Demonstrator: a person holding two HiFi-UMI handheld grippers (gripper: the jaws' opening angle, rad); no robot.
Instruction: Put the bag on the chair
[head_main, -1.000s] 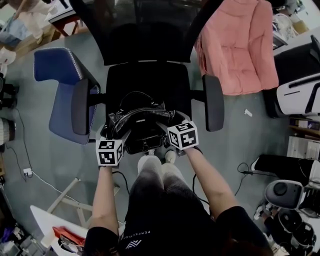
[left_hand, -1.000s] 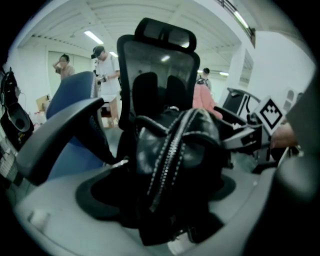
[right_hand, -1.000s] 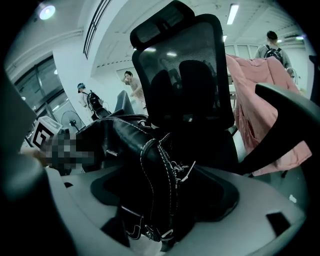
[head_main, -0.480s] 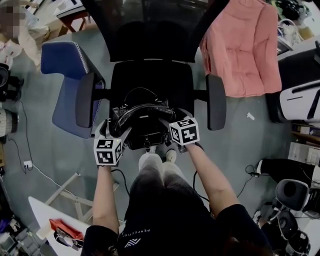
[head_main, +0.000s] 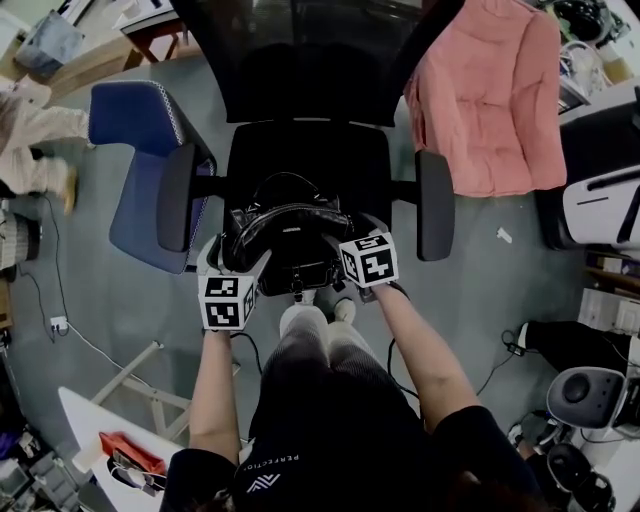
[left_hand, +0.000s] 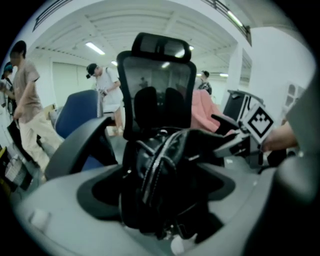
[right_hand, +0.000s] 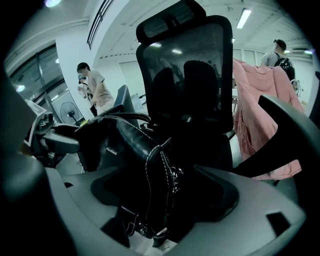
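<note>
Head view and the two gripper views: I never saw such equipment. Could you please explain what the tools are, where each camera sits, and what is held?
No robot here: a person holds a two-jaw hand tool in each hand. The head view looks down from the person's head: the left gripper and right gripper hold a black handbag by its two ends over the front of a black office chair; whether it rests on the seat, I cannot tell. Each gripper view looks along one tool's own jaws, with the handbag clamped between them. A pink jacket is beside the chair.
</note>
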